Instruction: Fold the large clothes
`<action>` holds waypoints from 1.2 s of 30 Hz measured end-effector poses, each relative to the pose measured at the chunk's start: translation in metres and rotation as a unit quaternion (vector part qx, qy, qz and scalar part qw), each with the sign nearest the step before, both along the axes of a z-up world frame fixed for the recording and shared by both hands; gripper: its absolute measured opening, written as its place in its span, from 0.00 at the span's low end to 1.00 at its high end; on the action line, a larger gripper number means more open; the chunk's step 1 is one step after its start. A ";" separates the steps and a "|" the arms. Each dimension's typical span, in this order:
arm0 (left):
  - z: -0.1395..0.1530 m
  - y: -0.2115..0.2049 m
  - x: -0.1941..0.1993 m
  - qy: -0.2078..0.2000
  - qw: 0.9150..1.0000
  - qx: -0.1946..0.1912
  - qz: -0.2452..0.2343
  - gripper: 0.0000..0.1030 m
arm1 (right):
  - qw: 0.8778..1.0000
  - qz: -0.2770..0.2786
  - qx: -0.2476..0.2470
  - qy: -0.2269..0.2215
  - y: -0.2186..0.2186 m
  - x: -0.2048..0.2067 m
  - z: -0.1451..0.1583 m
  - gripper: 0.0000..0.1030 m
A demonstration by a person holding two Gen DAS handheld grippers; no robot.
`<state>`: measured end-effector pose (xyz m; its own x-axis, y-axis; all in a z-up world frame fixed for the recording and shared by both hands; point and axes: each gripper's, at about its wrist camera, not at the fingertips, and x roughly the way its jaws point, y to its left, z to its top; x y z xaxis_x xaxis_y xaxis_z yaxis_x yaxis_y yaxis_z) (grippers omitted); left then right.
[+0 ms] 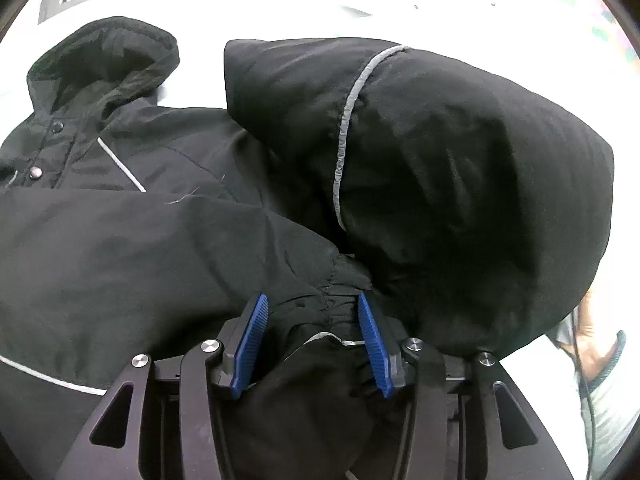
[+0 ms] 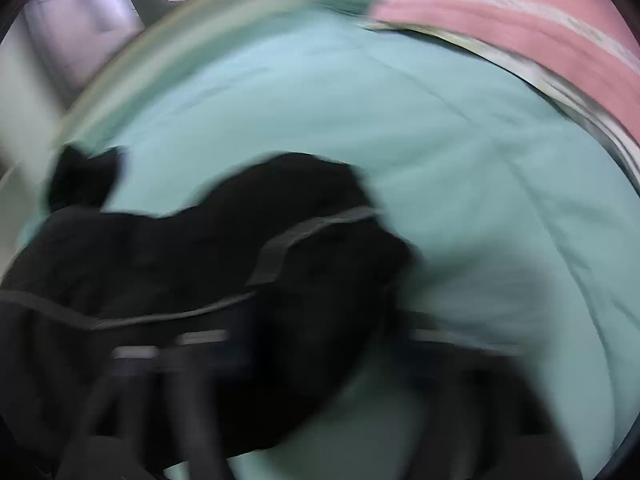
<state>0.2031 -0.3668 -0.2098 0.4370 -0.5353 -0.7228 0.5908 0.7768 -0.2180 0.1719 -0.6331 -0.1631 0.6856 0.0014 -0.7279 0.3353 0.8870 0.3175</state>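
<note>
A black hooded jacket (image 1: pixel 132 216) lies spread on a pale green bed sheet (image 2: pixel 440 152). Its hood (image 1: pixel 100 68) points to the far left, with snap buttons (image 1: pixel 36 172) down the front.

In the left wrist view, the left gripper (image 1: pixel 312 340) sits low over the near edge of the jacket. Its blue pads (image 1: pixel 252 336) stand apart with a bunched, gathered cuff (image 1: pixel 332 300) between them. The fabric fills the gap, but whether the pads press on it is unclear. To the right, a sleeve (image 1: pixel 460 184) with a grey reflective stripe (image 1: pixel 348 120) is heaped over the jacket's body, probably partway through being folded inward.

The right wrist view is heavily blurred. The right gripper (image 2: pixel 304 360) shows only as dark smears under black cloth, so its jaws cannot be made out. A pink striped blanket (image 2: pixel 520 12) lies at the far right.

A hand (image 1: pixel 592 344) is cut off at the right edge.
</note>
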 end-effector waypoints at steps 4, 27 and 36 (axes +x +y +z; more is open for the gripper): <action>0.013 -0.004 0.002 0.000 1.000 0.015 -0.004 0.47 | 0.995 -0.008 -0.096 -0.019 0.022 -0.033 0.040 0.16; 0.012 -0.119 -0.030 0.045 0.986 0.074 -0.140 0.47 | 0.987 -0.159 -0.014 0.026 -0.131 -0.218 0.043 0.22; 0.042 -0.083 -0.055 0.028 0.988 0.033 -0.146 0.47 | 0.984 -0.163 0.057 -0.043 -0.136 -0.241 0.065 0.54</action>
<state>0.1483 -0.4502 -0.1674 0.2304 -0.5837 -0.7786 0.7800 0.5892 -0.2109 -0.0694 -0.7692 -0.0983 0.7223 -0.1504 -0.6750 0.5640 0.6929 0.4492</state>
